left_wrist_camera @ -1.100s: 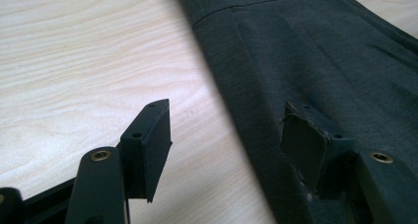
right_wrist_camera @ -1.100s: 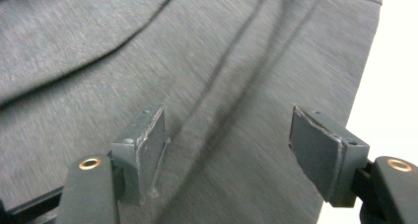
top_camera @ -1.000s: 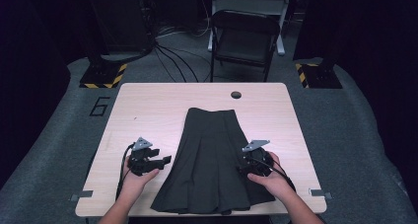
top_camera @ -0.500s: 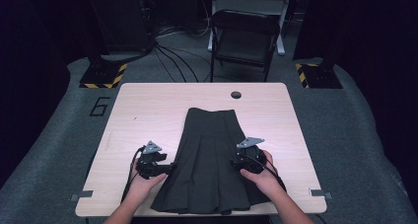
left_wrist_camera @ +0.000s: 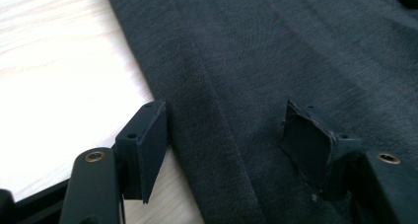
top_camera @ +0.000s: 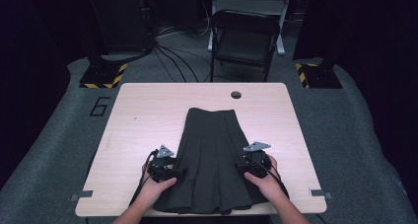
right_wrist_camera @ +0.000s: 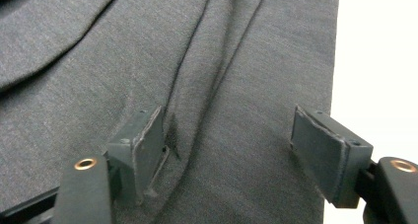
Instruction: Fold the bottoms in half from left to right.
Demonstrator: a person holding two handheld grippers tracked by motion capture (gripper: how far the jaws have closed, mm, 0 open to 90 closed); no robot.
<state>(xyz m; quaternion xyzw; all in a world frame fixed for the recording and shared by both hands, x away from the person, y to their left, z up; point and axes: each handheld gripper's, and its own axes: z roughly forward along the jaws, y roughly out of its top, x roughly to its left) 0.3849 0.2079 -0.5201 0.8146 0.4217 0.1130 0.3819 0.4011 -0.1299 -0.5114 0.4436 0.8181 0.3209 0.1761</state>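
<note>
A dark grey skirt (top_camera: 212, 150) lies flat on the light wooden table (top_camera: 148, 115), waist at the far end and hem near the front edge. My left gripper (top_camera: 177, 173) stands open astride the skirt's left edge. In the left gripper view (left_wrist_camera: 226, 145) one pad rests on the table (left_wrist_camera: 59, 61) and the other on the skirt (left_wrist_camera: 276, 46). My right gripper (top_camera: 241, 167) is at the skirt's right edge. Its jaws (right_wrist_camera: 226, 150) have just been opening and stand open over creased skirt cloth (right_wrist_camera: 148, 51), the right pad next to the bare table (right_wrist_camera: 374, 51).
A round hole (top_camera: 236, 94) pierces the table's far side. A black folding chair (top_camera: 244, 36) stands behind the table, with cables on the floor. Yellow-and-black striped bases (top_camera: 103, 76) sit at the far corners. A "6" (top_camera: 100, 105) marks the floor at left.
Both hands have come inward and down onto the skirt's side edges. The left gripper moved right from the bare table to the cloth. The skirt itself has not shifted.
</note>
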